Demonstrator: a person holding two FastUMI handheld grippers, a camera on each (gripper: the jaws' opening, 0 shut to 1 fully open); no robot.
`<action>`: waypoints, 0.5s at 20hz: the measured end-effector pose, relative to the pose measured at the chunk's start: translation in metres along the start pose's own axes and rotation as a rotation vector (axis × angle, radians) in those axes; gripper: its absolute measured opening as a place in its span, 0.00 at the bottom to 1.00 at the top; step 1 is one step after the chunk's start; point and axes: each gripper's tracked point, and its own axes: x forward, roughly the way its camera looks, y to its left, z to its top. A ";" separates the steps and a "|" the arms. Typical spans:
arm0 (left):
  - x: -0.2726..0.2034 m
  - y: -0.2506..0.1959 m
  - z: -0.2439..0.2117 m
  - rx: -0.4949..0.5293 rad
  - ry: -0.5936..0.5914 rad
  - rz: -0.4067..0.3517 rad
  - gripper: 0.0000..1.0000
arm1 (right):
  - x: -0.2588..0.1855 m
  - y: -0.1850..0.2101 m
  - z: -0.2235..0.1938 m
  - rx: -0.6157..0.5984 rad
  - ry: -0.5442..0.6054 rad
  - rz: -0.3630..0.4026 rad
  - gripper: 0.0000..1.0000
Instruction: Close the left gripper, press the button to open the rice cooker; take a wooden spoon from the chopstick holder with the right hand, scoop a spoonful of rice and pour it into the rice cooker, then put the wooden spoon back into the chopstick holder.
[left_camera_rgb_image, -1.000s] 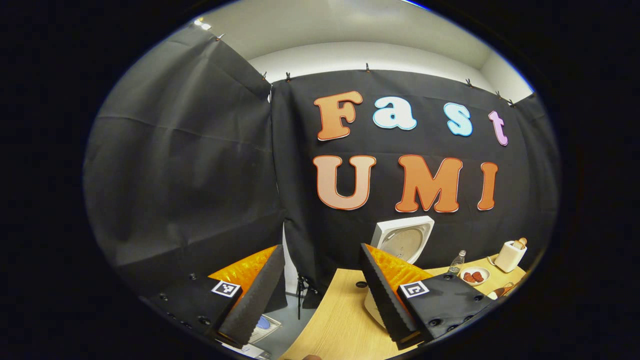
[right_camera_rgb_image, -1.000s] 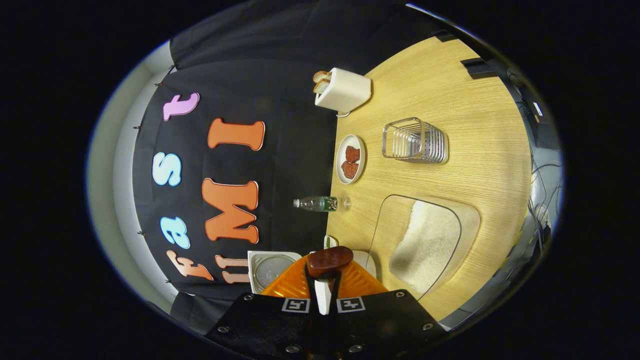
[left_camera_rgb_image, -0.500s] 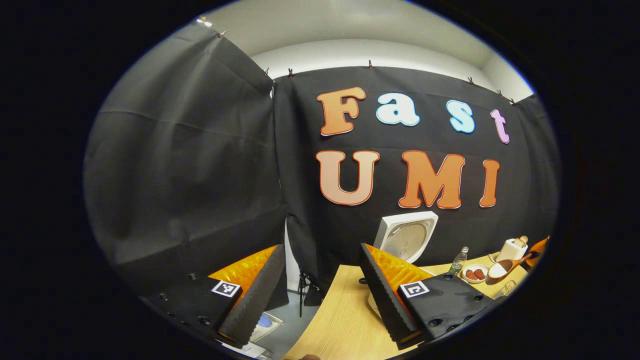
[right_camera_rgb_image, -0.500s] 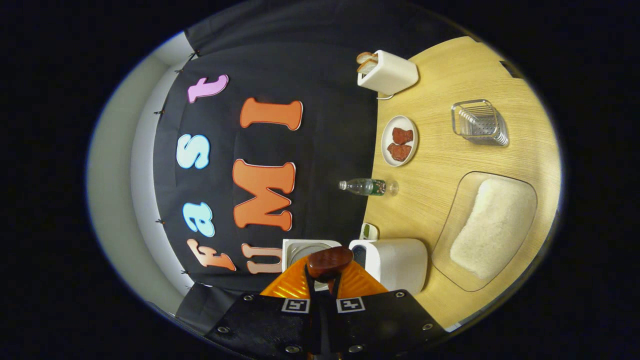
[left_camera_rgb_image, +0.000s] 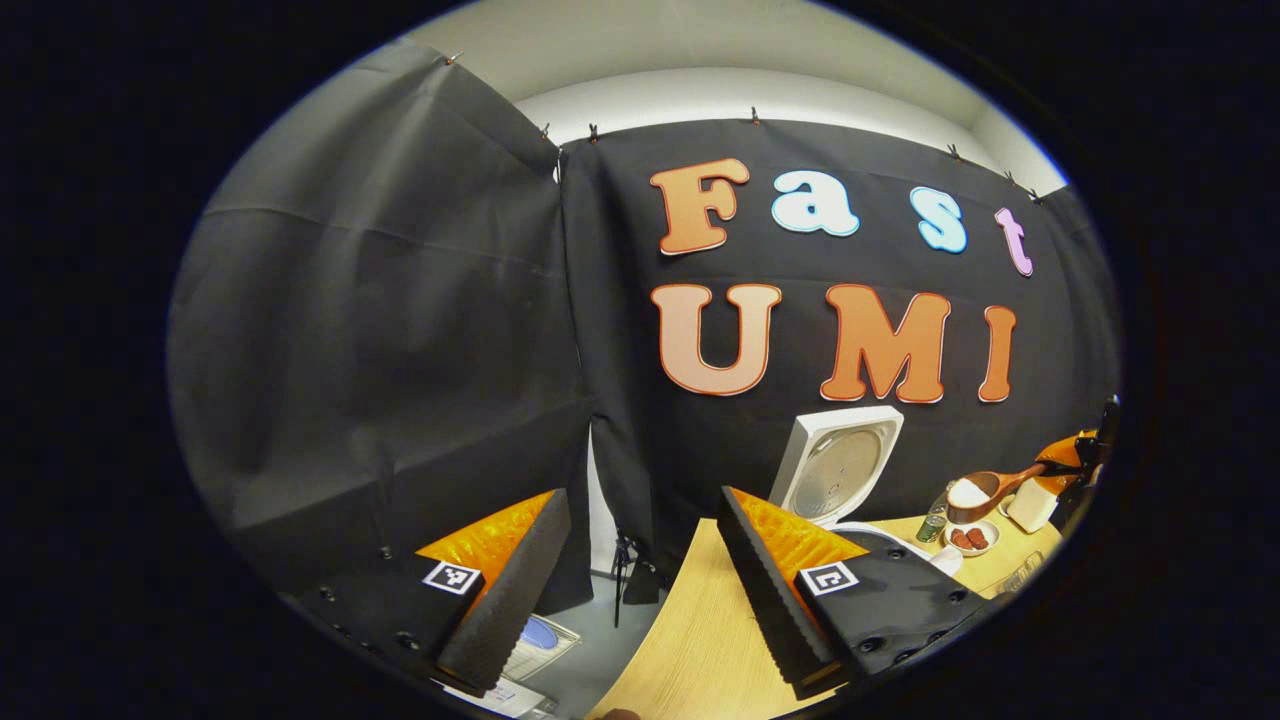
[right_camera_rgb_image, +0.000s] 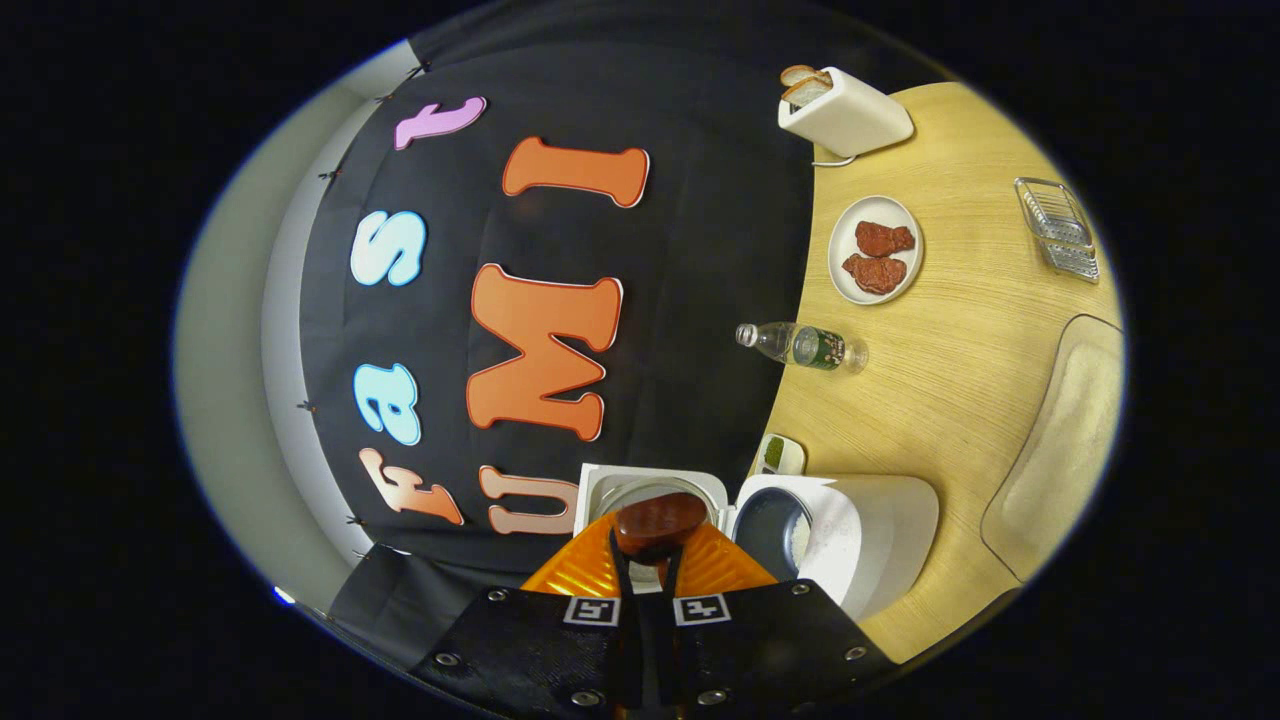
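The white rice cooker (right_camera_rgb_image: 870, 535) stands with its lid (right_camera_rgb_image: 650, 488) raised and its pot mouth (right_camera_rgb_image: 775, 520) showing. My right gripper (right_camera_rgb_image: 645, 565) is shut on the wooden spoon (right_camera_rgb_image: 660, 522), whose bowl hangs beside the pot mouth, in front of the lid. In the left gripper view the spoon (left_camera_rgb_image: 975, 492) holds white rice and sits level to the right of the cooker lid (left_camera_rgb_image: 840, 468), with the right gripper (left_camera_rgb_image: 1075, 460) behind it. My left gripper (left_camera_rgb_image: 640, 590) is open and holds nothing, off the table's left end. The metal chopstick holder (right_camera_rgb_image: 1060, 230) stands far off.
A tray of rice (right_camera_rgb_image: 1060, 440) lies on the wooden table (right_camera_rgb_image: 950, 350) near the cooker. A plastic bottle (right_camera_rgb_image: 805, 345), a plate of meat (right_camera_rgb_image: 875, 250), a toaster with bread (right_camera_rgb_image: 845, 110) and a small green dish (right_camera_rgb_image: 780, 455) line the back wall.
My right gripper has carried the spoon away from the rice tray to the open cooker. In the left gripper view the spoon rose toward the lid. The left gripper stayed open.
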 end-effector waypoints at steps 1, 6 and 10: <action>0.004 0.002 -0.002 0.004 -0.004 0.000 1.00 | 0.009 0.000 -0.002 -0.018 -0.004 -0.015 0.05; 0.020 0.011 -0.010 0.017 0.004 0.001 1.00 | 0.044 0.014 -0.015 -0.158 0.000 -0.039 0.06; 0.032 0.014 -0.010 0.025 0.004 -0.010 1.00 | 0.059 0.011 -0.021 -0.235 -0.010 -0.071 0.06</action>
